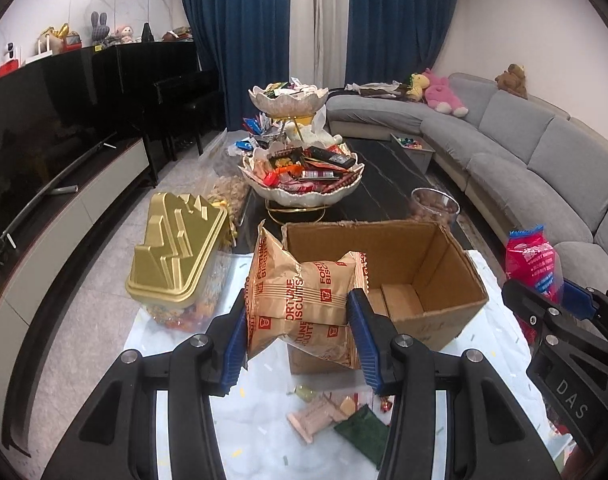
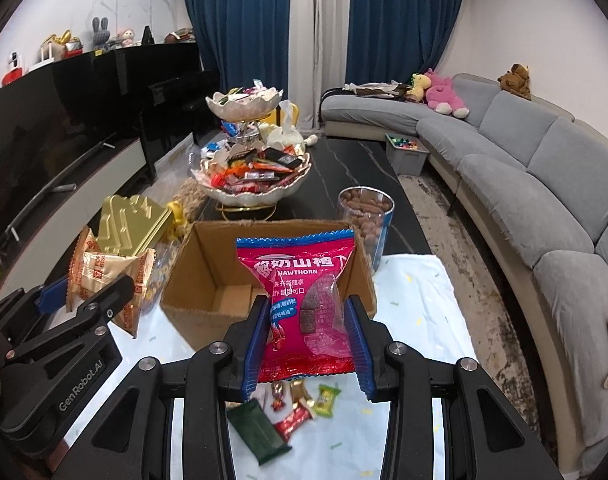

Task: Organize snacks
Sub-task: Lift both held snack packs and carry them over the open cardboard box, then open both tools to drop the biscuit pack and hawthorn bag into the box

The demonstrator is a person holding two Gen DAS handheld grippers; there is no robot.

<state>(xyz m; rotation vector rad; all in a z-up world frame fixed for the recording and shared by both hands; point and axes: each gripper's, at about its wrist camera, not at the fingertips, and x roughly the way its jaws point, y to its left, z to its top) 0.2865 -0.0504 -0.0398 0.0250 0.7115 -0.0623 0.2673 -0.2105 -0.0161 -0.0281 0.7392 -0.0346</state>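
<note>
You hold two loads at once. The biscuit packets [image 1: 300, 300], tan and bunched together, are clamped between the pads of the left gripper [image 1: 300, 336], raised above the white cloth [image 1: 176, 328] and just short of the near left corner of the cardboard box [image 1: 435, 280]. The red hawthorn packet [image 2: 304, 304] stands upright in the closed right gripper [image 2: 307, 344], in front of the near wall of the same box.

The box sits open at the far end of the cloth, and what shows of its floor is bare. Judged from this, the step in hand is to carry both loads over the rim and set them inside.

- Lift each packet clear of the near wall before you move it forward; the biscuit packets hang below the pads and may catch the rim.
- Enter one load at a time, so the two grippers do not meet over the opening.
- Release low inside the box, biscuits to the left, hawthorn to the right.

Small wrapped sweets [image 2: 300, 404] and a dark green packet [image 2: 260, 428] lie on the cloth at its near edge, not yet sorted. The gold-lidded tub [image 1: 176, 256] stands at the left edge of the cloth; keep the left gripper clear of it.
</note>
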